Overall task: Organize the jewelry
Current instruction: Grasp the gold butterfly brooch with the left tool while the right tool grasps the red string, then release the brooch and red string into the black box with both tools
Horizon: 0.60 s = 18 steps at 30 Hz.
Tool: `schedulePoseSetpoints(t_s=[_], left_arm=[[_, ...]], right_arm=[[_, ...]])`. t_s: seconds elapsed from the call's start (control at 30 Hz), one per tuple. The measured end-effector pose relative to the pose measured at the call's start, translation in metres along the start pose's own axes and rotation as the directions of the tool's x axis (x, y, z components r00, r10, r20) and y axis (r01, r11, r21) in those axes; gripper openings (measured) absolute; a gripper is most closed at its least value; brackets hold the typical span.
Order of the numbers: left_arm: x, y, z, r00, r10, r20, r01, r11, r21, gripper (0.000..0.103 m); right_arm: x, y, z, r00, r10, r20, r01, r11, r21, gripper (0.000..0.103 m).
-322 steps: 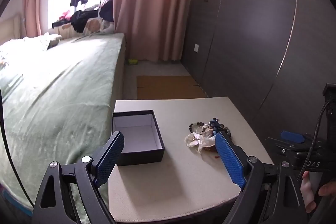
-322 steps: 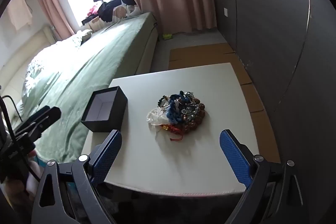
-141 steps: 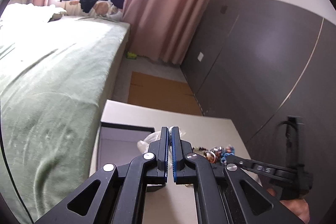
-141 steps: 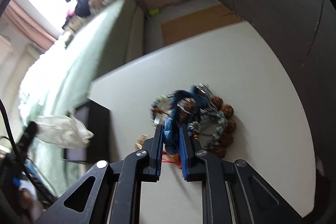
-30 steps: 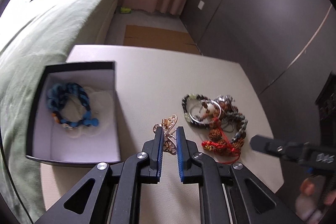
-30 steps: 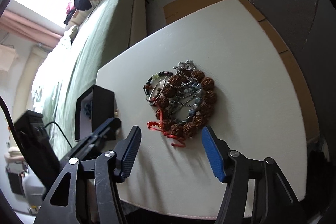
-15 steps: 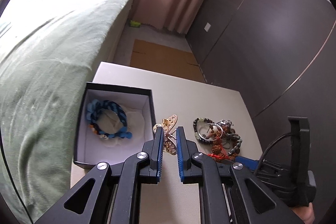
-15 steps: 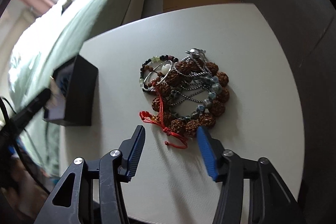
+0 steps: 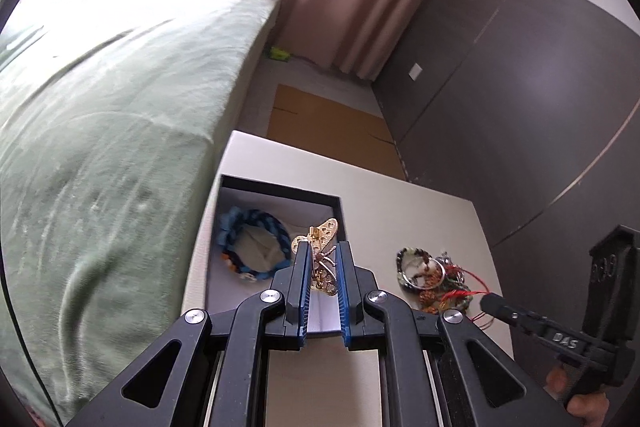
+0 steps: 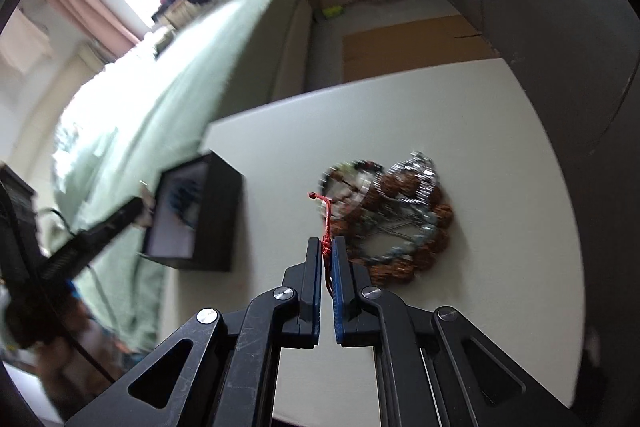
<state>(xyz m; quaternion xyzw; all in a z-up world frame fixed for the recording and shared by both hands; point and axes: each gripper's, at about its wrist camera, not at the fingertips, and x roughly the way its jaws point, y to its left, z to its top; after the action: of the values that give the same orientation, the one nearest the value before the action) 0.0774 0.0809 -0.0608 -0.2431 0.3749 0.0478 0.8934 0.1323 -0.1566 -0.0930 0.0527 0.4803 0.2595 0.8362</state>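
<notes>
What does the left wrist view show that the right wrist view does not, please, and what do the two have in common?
Only the left wrist view shows the left tool shut on a gold butterfly ornament above the box, and the blue braided bracelet clearly inside it.

Only the right wrist view shows the right tool shut on a red cord, its jaws having just closed.

Both show the black box, the jewelry pile, the white table and the green bed.

One black box (image 9: 280,190) on one white table (image 9: 400,203). One blue braided bracelet (image 9: 256,245) inside the box. One gold butterfly piece (image 9: 322,247). One red cord (image 10: 327,223). One tangled heap of beaded bracelets (image 10: 394,219), number within impossible to count. Two tongs: left (image 9: 323,269), right (image 10: 327,259).
</notes>
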Motion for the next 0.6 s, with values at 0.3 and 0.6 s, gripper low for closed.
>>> schedulePoseSetpoints(t_s=[0.3, 0.6], left_arm=[[-0.017, 0.015, 0.011, 0.995, 0.018, 0.097, -0.011, 0.998, -0.064, 0.078], [-0.024, 0.046, 0.018, 0.994, 0.039, 0.105, -0.024, 0.989, -0.143, 0.078]], right_arm=[[0.007, 0.044, 0.010, 0.981, 0.180, 0.070, -0.182, 0.983, 0.023, 0.006], [0.020, 0.071, 0.013, 0.946, 0.311, 0.089, -0.315, 0.949, 0.028, 0.006]])
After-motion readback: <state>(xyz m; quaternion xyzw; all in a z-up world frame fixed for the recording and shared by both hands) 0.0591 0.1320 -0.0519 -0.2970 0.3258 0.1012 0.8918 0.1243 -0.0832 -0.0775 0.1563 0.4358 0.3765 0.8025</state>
